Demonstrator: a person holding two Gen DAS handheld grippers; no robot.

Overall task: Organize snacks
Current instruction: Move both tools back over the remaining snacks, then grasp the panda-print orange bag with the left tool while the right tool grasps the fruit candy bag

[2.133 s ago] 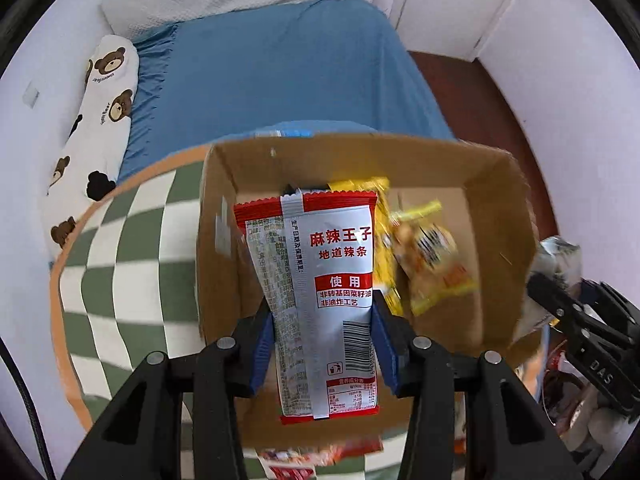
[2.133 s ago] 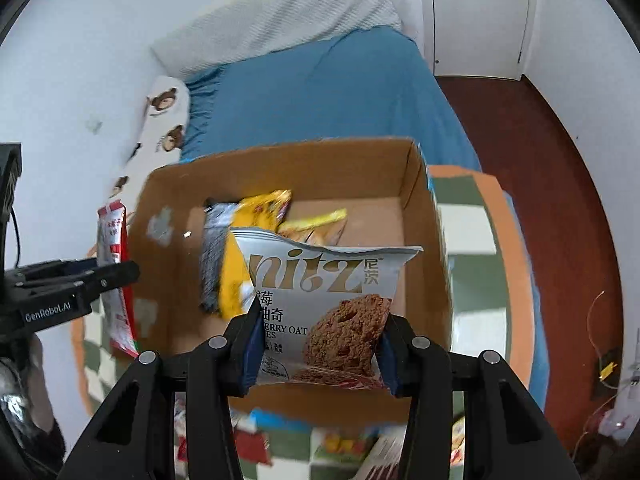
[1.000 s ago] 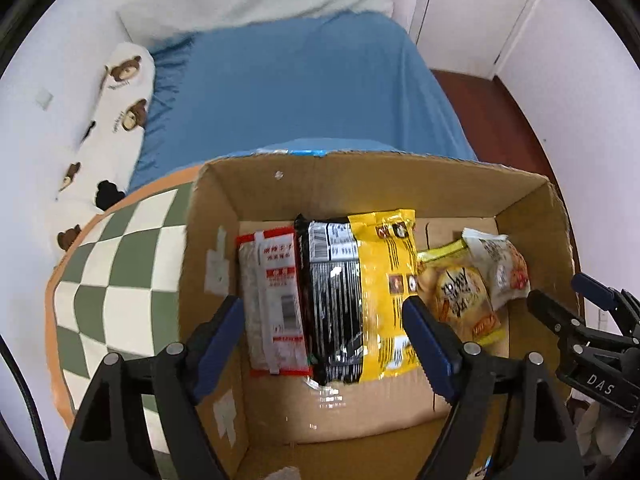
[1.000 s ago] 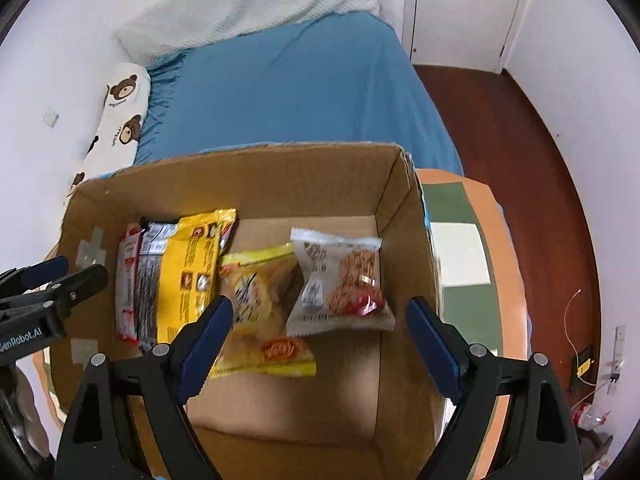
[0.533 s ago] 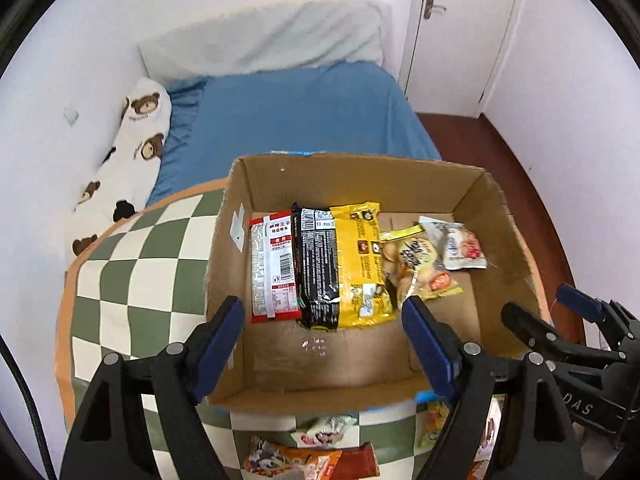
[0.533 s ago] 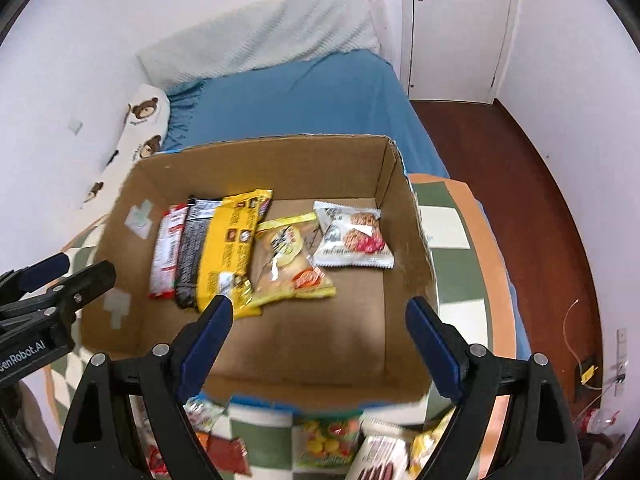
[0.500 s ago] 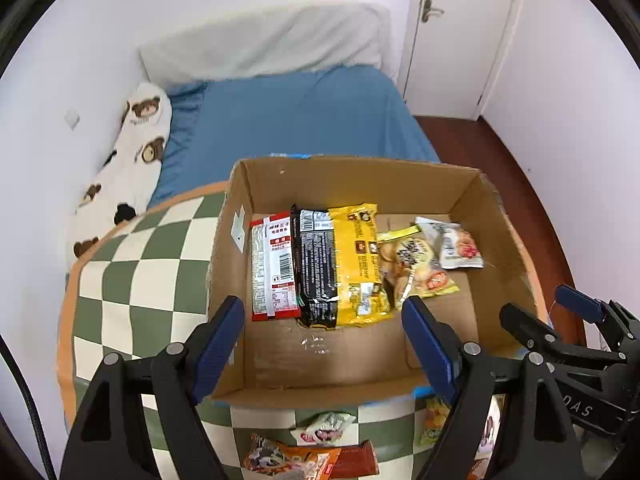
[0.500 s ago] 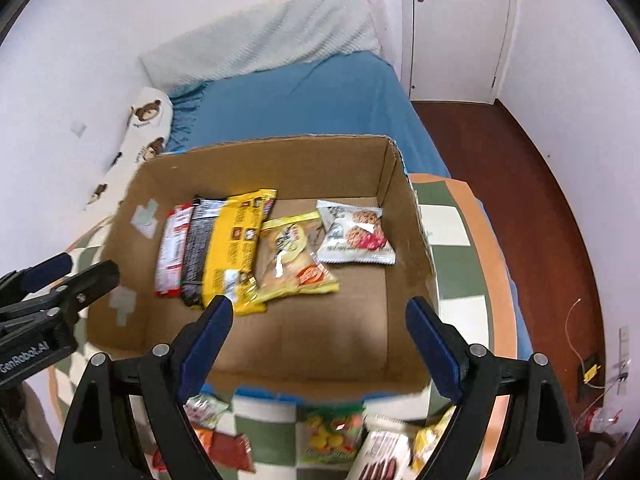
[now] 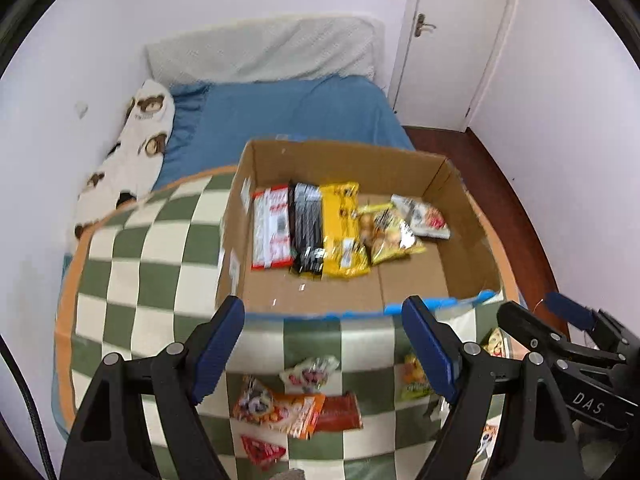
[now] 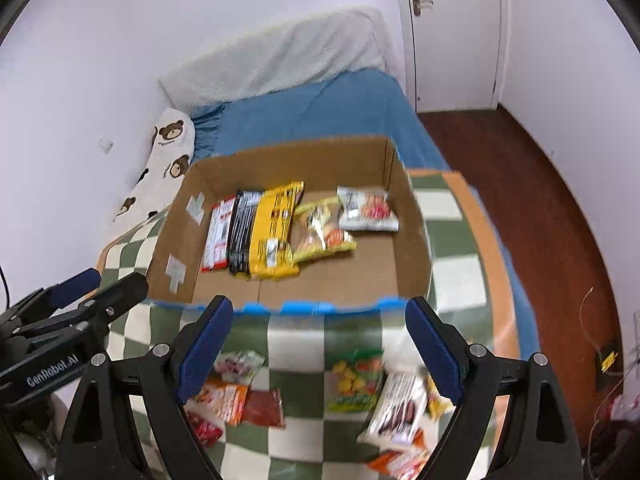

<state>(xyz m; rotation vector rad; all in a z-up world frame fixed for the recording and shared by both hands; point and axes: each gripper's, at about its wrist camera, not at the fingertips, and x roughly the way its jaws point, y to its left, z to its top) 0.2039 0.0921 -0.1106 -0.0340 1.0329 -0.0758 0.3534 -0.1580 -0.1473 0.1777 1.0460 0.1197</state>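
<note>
Left wrist view first: the open brown cardboard box (image 9: 432,276) sits on the far part of the green-and-white checked cloth (image 9: 160,256), and along its floor lie five packets in a rough row, a red-and-white sachet (image 9: 272,232) at the left wall, then a black packet (image 9: 307,232), a yellow packet (image 9: 342,232), a crinkled yellow-and-clear bag (image 9: 390,236) and a white biscuit packet with red fruit on it (image 9: 424,216). On the cloth in front of the box, loose snacks wait: an orange-and-white bag (image 9: 280,408), a dark red flat bar (image 9: 338,412), a small white-and-red pouch (image 9: 310,372) and a red sachet (image 9: 262,450) nearest the camera. From the right wrist view there are more on that side, a green-and-yellow fruit-candy bag (image 10: 356,380) and a white wrapper with dark biscuits (image 10: 396,404). The left gripper (image 9: 322,344) hangs above the near cloth with its blue-padded jaws spread wide and nothing between them; the right gripper (image 10: 316,344) is likewise wide apart and empty. I'd judge the work is between placements: some packets are stowed, and both tools are free to fetch the next. That calls for lowering each gripper to a loose packet on its own side, closing on the packet's edge or narrow width, since these flat wrappers lie tight on the cloth, and then laying it in the bare cardboard at the front of the box, beside the row, not atop it.
</note>
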